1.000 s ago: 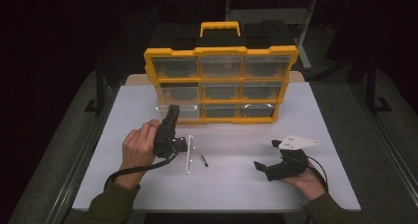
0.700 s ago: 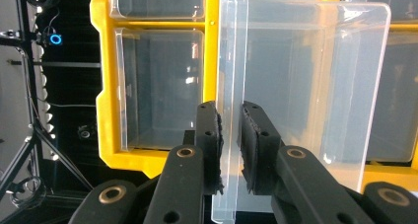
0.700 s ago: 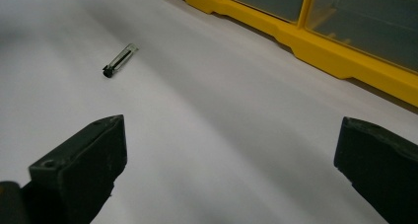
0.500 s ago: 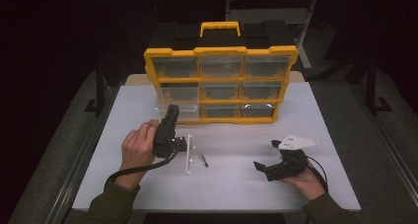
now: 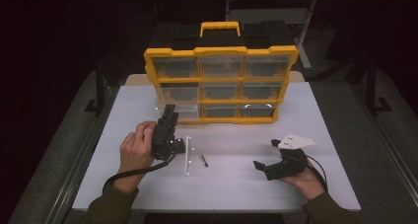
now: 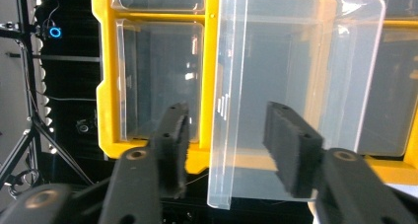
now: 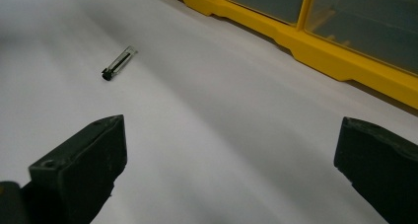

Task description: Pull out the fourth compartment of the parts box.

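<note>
A yellow organizer (image 5: 221,51) with clear drawers stands upright at the back of the table. Its bottom-left clear drawer (image 5: 186,110) is pulled partway out. My left gripper (image 5: 169,111) points at that drawer. In the left gripper view the left gripper (image 6: 229,130) is open, and the drawer's (image 6: 300,61) near wall stands between the two jaws with a gap on each side. My right gripper (image 5: 265,153) rests low at the table's right, held by a hand. Its jaws are wide apart over bare table in the right gripper view, so the right gripper (image 7: 231,135) is open.
A thin white rod (image 5: 187,155) and a small black-tipped clear pin (image 5: 202,159) lie on the white table (image 5: 236,184) between the hands. The pin (image 7: 118,62) lies ahead and left of the right jaws. The organizer's yellow base (image 7: 315,51) runs across the far right.
</note>
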A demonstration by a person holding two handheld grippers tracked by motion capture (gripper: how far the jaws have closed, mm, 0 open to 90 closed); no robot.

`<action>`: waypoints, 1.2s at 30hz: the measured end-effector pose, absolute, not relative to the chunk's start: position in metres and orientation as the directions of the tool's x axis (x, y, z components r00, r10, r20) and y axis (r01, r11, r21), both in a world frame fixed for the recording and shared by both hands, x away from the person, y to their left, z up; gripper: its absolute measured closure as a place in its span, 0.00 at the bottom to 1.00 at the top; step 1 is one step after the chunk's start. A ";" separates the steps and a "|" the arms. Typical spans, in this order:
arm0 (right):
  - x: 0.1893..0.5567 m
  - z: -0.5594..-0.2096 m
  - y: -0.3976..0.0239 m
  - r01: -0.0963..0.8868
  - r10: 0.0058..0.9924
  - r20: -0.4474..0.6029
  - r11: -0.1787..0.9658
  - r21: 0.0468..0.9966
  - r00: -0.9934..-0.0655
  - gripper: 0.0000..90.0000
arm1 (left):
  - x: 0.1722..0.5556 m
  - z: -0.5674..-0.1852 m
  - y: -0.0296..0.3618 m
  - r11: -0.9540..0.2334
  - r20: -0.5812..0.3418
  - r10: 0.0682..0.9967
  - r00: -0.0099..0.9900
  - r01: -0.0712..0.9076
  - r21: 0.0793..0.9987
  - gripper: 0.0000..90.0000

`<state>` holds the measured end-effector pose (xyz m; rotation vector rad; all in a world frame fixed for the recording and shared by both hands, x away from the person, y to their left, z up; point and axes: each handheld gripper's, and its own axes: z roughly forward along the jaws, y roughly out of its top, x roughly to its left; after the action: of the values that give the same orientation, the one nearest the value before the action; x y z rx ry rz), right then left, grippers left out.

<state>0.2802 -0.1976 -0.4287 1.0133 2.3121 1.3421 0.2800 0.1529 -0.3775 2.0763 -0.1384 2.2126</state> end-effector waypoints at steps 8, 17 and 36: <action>0.280 -0.429 -0.198 0.429 0.694 0.092 0.330 0.841 -0.714 0.00 | 0.277 -0.383 0.154 -0.989 0.998 0.032 -0.054 -0.147 0.024 0.44; 0.279 -0.429 -0.198 0.429 0.694 0.092 0.330 0.841 -0.714 0.00 | 0.272 -0.389 0.156 -0.990 0.999 0.035 -0.030 -0.136 0.030 0.38; 0.279 -0.429 -0.198 0.428 0.693 0.090 0.332 0.841 -0.715 0.00 | 0.261 -0.413 0.164 -0.993 0.999 0.031 0.009 -0.112 0.032 0.31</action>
<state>0.2787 -0.1984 -0.4288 1.0056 2.3155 1.3280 0.2610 0.1643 -0.4127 2.1568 -0.0875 2.1405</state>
